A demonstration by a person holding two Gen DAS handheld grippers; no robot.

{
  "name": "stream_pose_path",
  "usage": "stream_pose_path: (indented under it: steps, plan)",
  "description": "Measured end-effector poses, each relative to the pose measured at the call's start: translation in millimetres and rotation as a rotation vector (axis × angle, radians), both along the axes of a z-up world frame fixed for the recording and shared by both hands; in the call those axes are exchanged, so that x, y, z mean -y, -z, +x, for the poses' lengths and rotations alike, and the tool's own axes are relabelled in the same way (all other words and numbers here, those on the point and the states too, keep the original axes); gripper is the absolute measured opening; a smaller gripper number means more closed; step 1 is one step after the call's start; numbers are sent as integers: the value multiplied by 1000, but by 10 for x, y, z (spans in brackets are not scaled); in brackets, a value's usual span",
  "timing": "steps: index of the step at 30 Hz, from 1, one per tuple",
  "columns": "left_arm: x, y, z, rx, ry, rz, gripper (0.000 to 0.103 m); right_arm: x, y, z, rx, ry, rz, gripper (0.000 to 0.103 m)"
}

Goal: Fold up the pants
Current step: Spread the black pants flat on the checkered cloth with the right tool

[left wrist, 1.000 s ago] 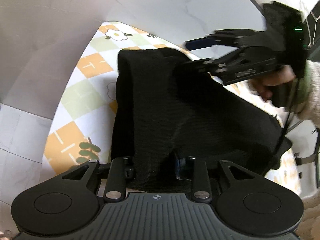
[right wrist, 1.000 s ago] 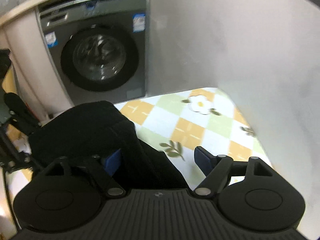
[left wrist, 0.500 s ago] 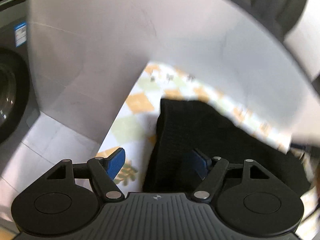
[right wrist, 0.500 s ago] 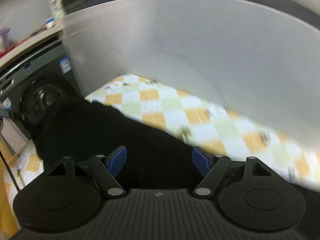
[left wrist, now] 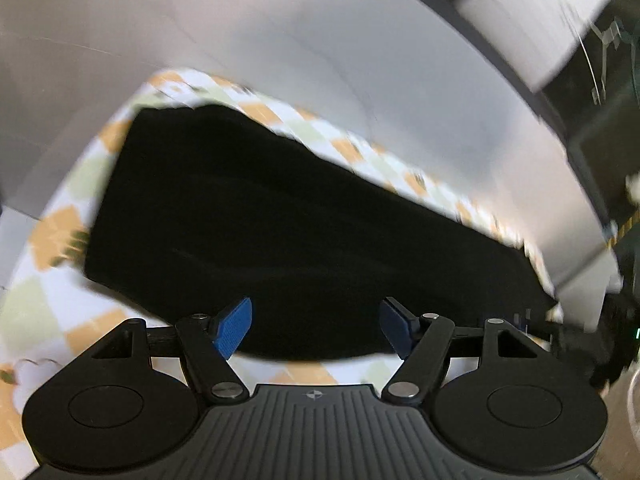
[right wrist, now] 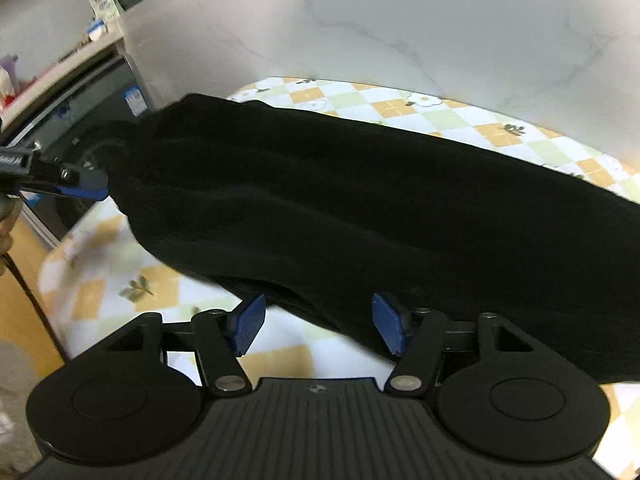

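Both the left gripper [left wrist: 315, 328] and right gripper [right wrist: 318, 330] hang with jaws apart and empty — likely lining up the next fold — over the black pants [right wrist: 360, 208] stretched across frame centre.

The pants [right wrist: 340, 208] lie across the tablecloth [right wrist: 120, 280], before the wall [right wrist: 440, 32].

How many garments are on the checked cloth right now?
1: the black pants lie lengthwise across the checked cloth, ahead of both grippers' open jaws. Anything underneath them would be hidden.
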State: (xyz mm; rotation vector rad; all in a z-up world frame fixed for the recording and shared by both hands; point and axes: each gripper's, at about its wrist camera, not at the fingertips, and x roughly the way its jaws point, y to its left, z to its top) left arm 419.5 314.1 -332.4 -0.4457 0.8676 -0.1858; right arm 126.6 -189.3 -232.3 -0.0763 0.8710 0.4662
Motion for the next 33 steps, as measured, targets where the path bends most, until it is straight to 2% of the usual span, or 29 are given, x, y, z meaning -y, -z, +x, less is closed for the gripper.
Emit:
stream_pose_path:
  steps: [3,5,7,9,14,18,22,24,25,26,30,33]
  plan:
    - [274,6,-12,-3,59,66,72,85,57,51,32,47,-42,62]
    - [434,-24,-12,6,94,70,72,189,93,154,39,71,-28,51]
    - [592,-43,-12,15,122,60,72,303,126,296,32,76,29,47]
    - [775,-27,18,7,151,46,72,363,133,449,40,74,67,46]
    - [1234,81,197,-25,180,120,72,403,245,832,40,23,75,46]
    - [1505,221,418,-49,175,191,72,458,340,1060,22,-17,92,46]
    - [1707,256,655,-76,124,207,72,544,422,1278,-29,4,139,46]
    - [1818,280,773,-86,84,225,73,610,472,1360,-41,49,128,33]
    - [1810,305,853,-97,70,230,74,642,479,1380,-37,60,131,22]
    - [1844,328,898,-107,55,242,74,681,481,1395,-47,64,142,21]
    - [1869,382,1029,-124,8,263,74,884,383,1293,-49,62,184,24]
    - [1801,394,1103,-138,-18,219,74,1134,276,1078,-21,82,238,29]
